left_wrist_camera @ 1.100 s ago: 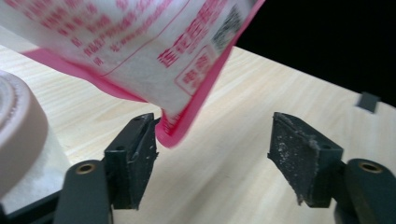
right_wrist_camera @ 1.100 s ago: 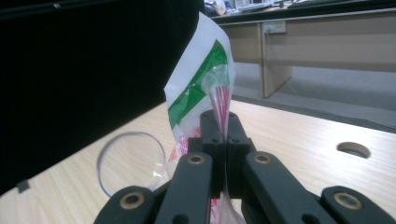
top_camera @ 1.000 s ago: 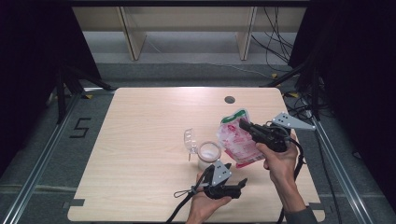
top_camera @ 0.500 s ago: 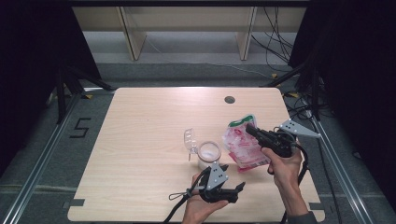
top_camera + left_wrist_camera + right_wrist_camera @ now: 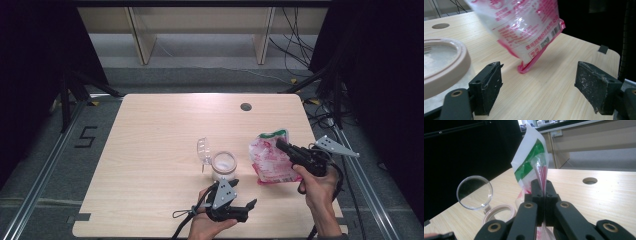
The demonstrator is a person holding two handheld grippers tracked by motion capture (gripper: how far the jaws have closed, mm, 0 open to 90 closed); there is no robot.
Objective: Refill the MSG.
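Crinkly pink-and-white plastic bag [image 5: 270,161] with a green top strip is clenched at its upper edge between the right gripper's [image 5: 281,145] jaws, hanging top-up, its lower corner near the pale wooden tabletop [image 5: 150,140]. Left gripper's [image 5: 537,82] jaws have just been opening, nothing between them, beside the round clear jar [image 5: 223,165] with its hinged lid open.
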